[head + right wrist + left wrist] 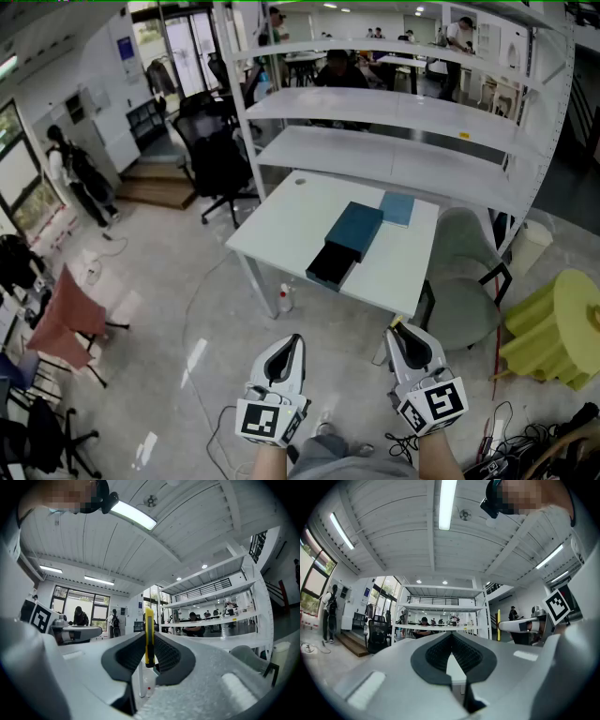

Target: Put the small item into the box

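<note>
A dark blue box (354,230) lies on the white table (281,225), with a black open part (330,265) at its near end and a lighter blue flat piece (397,208) beyond it. Both grippers hang low in the head view, well short of the table. My right gripper (396,330) (149,639) is shut on a thin yellow item (149,632) that stands upright between the jaws; its tip (395,323) shows in the head view. My left gripper (293,339) (451,637) is shut with nothing between the jaws.
White shelving (394,112) rises behind the table. A grey chair (464,281) stands at the table's right, a yellow-green object (553,328) further right. A bottle (284,298) stands on the floor by the table leg. Black office chairs (217,159) are at the left.
</note>
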### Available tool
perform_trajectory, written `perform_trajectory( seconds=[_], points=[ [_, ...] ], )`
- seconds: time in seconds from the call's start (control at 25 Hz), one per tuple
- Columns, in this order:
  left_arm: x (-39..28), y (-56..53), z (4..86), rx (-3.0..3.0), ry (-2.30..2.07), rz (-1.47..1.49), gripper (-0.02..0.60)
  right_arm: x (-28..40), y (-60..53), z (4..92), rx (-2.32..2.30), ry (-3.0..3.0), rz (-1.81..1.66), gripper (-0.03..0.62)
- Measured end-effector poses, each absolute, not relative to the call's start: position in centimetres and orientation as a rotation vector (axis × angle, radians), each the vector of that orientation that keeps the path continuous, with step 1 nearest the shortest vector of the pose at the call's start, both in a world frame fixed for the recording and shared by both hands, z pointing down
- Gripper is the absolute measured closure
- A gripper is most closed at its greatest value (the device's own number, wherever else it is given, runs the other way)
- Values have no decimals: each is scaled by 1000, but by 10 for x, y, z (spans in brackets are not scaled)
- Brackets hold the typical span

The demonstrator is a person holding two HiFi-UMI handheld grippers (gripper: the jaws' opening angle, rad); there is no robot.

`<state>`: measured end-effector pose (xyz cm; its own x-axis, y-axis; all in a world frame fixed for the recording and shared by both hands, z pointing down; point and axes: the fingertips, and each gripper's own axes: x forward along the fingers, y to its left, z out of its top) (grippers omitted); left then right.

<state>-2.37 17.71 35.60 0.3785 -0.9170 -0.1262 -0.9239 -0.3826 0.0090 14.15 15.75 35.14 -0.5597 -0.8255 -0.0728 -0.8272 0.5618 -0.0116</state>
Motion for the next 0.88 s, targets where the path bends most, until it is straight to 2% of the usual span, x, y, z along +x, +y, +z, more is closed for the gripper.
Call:
perform_trajectory(
  seconds=[0.88],
  points=[
    [-58,123,353,-2584,1638,204,571,106,111,350,-1469,2670,49,536]
  ],
)
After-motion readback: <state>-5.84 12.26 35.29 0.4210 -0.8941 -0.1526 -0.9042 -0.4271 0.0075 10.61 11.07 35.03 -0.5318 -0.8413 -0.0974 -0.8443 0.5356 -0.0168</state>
